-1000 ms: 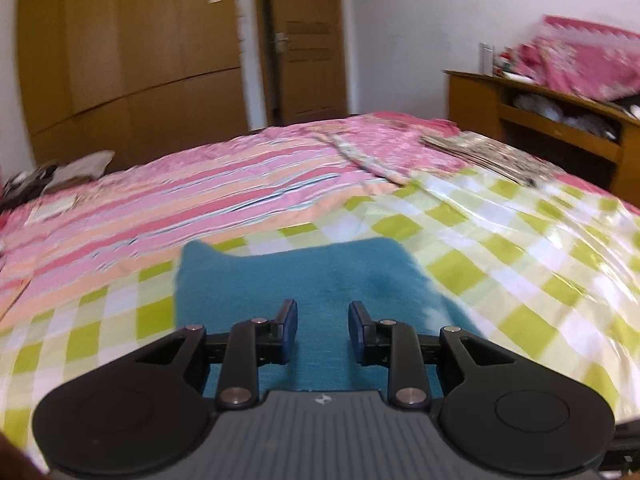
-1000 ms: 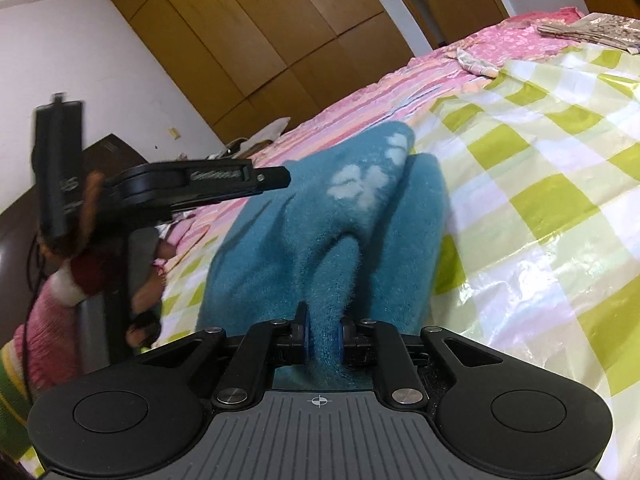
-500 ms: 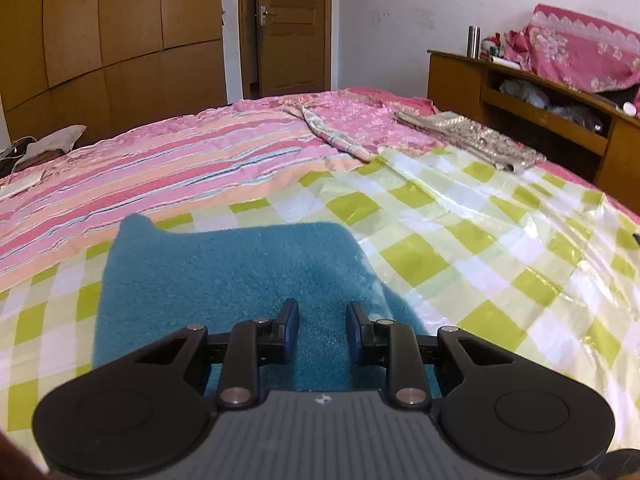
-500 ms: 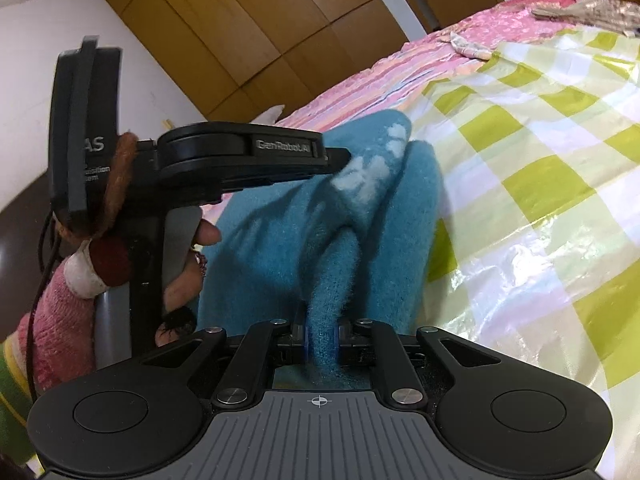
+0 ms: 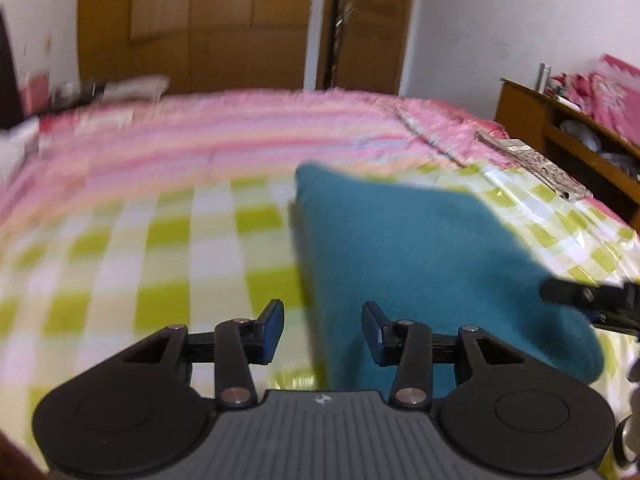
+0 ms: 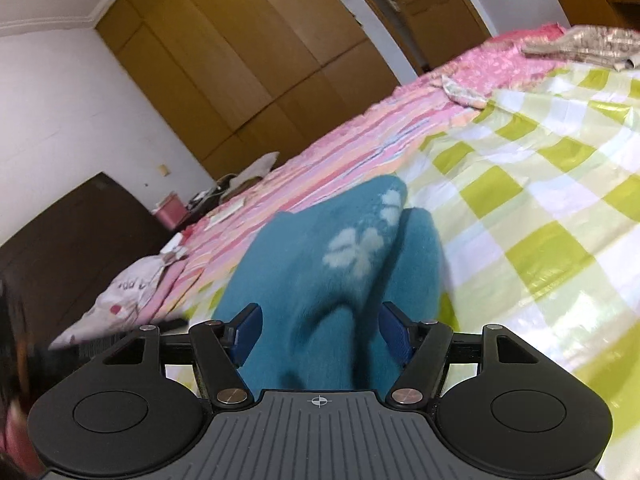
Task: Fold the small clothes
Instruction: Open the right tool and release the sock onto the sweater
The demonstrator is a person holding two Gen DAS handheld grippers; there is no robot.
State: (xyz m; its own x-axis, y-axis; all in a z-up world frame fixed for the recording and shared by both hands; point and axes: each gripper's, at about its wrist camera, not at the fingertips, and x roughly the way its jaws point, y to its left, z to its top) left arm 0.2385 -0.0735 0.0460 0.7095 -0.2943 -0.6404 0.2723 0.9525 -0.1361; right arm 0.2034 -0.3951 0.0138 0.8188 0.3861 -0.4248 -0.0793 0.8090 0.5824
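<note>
Your fingers stood apart on both the left gripper (image 5: pixel 322 330) and right gripper (image 6: pixel 320 332), gripping nothing. Beyond them, at frame centre, the teal garment (image 6: pixel 340 264) lay doubled on the checkered sheet (image 6: pixel 540 200); squaring it up seemingly remained.

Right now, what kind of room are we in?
Most likely a home bedroom: a wide bed under a pink striped sheet, tall wooden wardrobe doors along the wall, and a fuzzy teal garment lying on a green-checked plastic cover.
</note>
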